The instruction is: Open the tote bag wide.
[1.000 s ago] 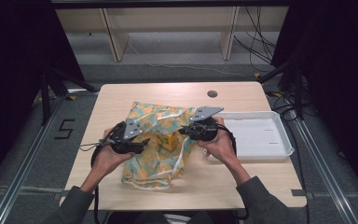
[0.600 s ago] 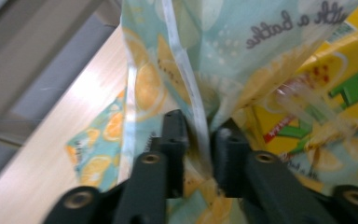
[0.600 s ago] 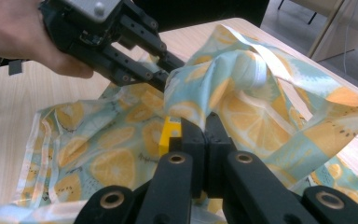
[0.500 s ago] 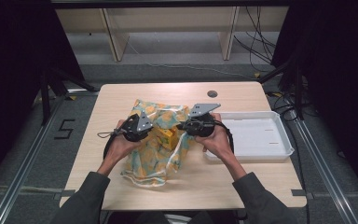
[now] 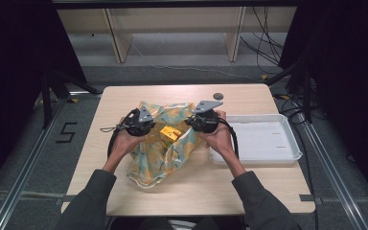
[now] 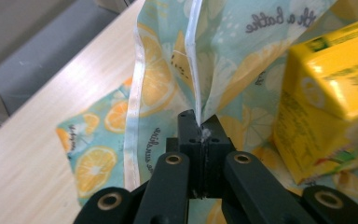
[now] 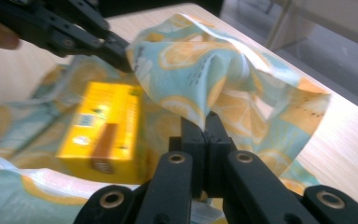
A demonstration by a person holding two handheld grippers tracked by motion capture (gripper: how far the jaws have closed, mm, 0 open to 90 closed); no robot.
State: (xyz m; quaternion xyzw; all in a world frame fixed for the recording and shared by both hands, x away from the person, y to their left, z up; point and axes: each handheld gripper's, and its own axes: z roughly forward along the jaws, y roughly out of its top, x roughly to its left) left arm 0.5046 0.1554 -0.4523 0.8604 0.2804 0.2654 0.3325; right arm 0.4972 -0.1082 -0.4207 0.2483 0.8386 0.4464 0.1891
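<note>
A pale blue cloth printed with orange slices (image 5: 159, 152) lies bunched on the table, its two sides lifted. My left gripper (image 5: 149, 125) is shut on a white-hemmed fold of the cloth (image 6: 200, 84). My right gripper (image 5: 188, 121) is shut on the opposite fold (image 7: 205, 84). Between them a yellow carton (image 5: 170, 132) sits on the cloth; it is also seen close up, the carton (image 6: 331, 93) beside the left jaws and the carton (image 7: 103, 131) left of the right jaws. The left gripper (image 7: 119, 58) appears far off in the right gripper view.
A white shallow tray (image 5: 263, 139) stands at the table's right side, close to the right hand. A small dark round disc (image 5: 218, 96) lies near the table's far edge. The wooden table (image 5: 249, 187) has bare room in front and at the left.
Both grippers have lifted and drawn inward with the cloth's sides, raising them around the yellow carton, which now shows between them. The cloth is more bunched.
</note>
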